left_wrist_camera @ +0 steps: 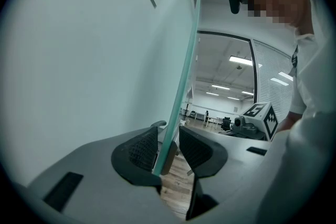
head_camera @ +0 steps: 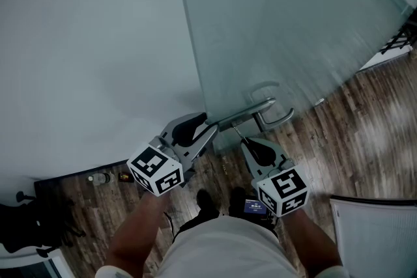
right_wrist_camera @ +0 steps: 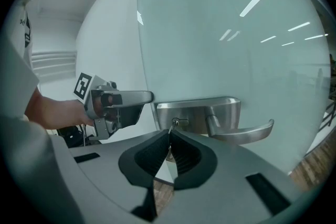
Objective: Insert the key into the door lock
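A frosted glass door (head_camera: 287,23) carries a steel lock plate (right_wrist_camera: 197,115) with a lever handle (right_wrist_camera: 247,131). My right gripper (right_wrist_camera: 169,147) is shut on a small key (right_wrist_camera: 170,132). The key's tip is at the keyhole (right_wrist_camera: 175,123) on the left part of the plate. In the head view the right gripper (head_camera: 242,142) sits just below the handle (head_camera: 260,109). My left gripper (left_wrist_camera: 169,149) straddles the door's free edge (left_wrist_camera: 181,86), one pad on each face, shut on it. That left gripper (right_wrist_camera: 139,98) shows beside the plate in the right gripper view.
A white wall (head_camera: 91,42) meets the door's edge on the left. Below is dark wood floor (head_camera: 352,140). Small black items (head_camera: 98,178) lie by the skirting, and a white panel (head_camera: 374,231) stands at lower right. The person's shoes (head_camera: 218,200) are close to the door.
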Tool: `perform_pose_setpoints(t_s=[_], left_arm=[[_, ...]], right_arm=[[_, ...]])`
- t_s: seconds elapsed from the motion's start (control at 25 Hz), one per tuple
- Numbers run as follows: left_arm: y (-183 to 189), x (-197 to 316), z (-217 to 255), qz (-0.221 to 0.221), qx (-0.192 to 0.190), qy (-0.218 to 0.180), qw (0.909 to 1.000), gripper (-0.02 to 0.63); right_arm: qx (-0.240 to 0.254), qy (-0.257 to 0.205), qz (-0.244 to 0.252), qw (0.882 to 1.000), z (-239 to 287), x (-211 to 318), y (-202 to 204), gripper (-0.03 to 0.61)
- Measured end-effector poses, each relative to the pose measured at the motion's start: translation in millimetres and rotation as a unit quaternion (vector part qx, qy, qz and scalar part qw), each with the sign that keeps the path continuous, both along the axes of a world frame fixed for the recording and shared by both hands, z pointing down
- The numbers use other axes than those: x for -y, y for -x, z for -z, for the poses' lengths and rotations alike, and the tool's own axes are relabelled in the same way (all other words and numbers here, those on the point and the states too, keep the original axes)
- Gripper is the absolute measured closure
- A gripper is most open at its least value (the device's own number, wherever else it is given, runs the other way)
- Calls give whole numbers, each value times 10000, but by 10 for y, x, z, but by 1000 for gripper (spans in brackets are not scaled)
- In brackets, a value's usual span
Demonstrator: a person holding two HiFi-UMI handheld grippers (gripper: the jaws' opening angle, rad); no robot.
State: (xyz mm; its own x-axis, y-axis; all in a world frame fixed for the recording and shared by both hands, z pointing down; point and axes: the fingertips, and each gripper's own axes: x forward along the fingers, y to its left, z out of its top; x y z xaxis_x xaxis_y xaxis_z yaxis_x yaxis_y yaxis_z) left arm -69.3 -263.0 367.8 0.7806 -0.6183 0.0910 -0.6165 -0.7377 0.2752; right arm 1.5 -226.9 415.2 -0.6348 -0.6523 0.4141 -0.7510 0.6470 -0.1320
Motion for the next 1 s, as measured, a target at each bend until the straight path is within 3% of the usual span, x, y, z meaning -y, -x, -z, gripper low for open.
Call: perform_pose_setpoints(t_s=[0.4, 1.0], left_arm=[[-80, 5, 36, -172, -26, -15, 9998, 477], [-69, 30, 28, -106, -54, -18, 9999, 514]], right_arm=[[-611, -383, 72, 9974, 9, -3, 22, 560], [-479, -270, 73, 9985, 15, -13, 16, 560]])
